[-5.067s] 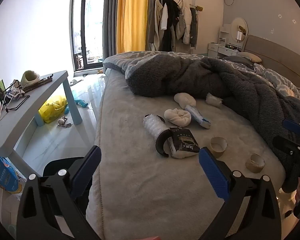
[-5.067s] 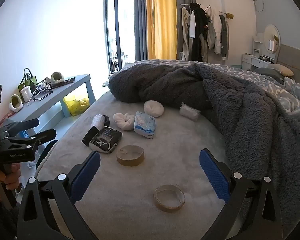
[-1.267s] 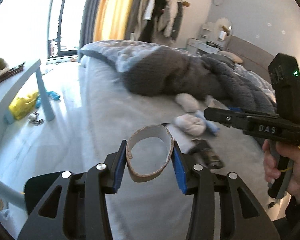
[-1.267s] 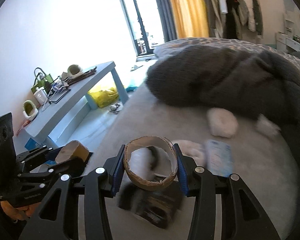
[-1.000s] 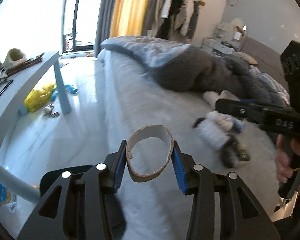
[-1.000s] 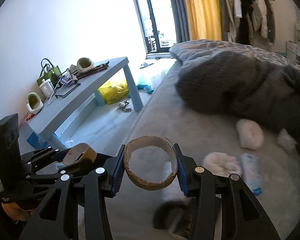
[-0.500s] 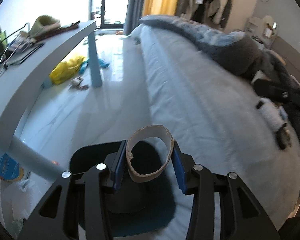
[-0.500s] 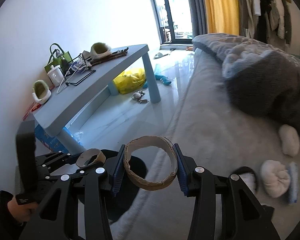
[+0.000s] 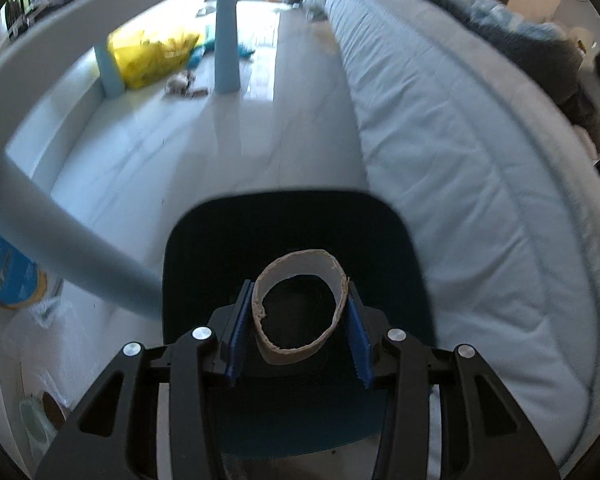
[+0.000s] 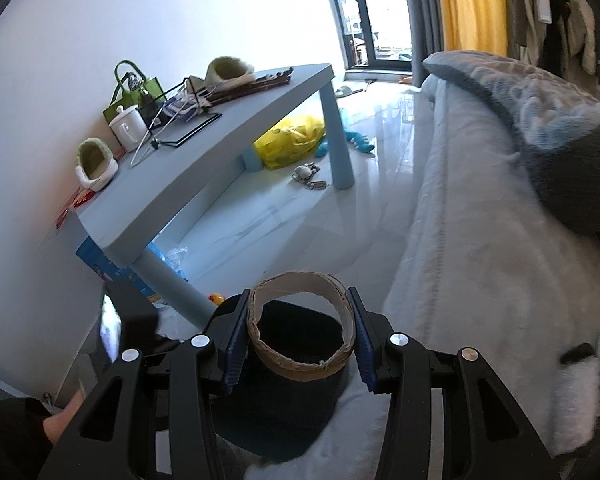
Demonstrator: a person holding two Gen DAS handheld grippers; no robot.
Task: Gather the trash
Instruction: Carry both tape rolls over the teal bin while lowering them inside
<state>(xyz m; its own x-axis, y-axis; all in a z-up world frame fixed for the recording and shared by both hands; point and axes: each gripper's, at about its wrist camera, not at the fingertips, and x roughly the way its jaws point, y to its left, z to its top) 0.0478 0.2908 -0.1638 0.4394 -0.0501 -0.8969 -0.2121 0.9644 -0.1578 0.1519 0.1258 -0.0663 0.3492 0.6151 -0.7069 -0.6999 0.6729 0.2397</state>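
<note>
I've swung both grippers off the bed to above the dark bin (image 9: pixel 388 248); left gripper (image 9: pixel 298 325) and right gripper (image 10: pixel 299 330) each clamp a cardboard ring, jaws partly closed

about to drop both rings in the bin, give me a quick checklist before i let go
1. Left gripper clamped on its cardboard ring: ok, both pads press its sides.
2. Right gripper clamped on its cardboard ring: ok.
3. Left ring over the dark bin: ok, the bin's opening shows through and around it.
4. Right ring over the bin: cannot tell; the bin lies below and behind it, at the bed edge.
5. Bin opening clear: cannot tell, the inside is too dark.
6. Grippers apart from each other: ok, the left one's body sits off to the side.
</note>
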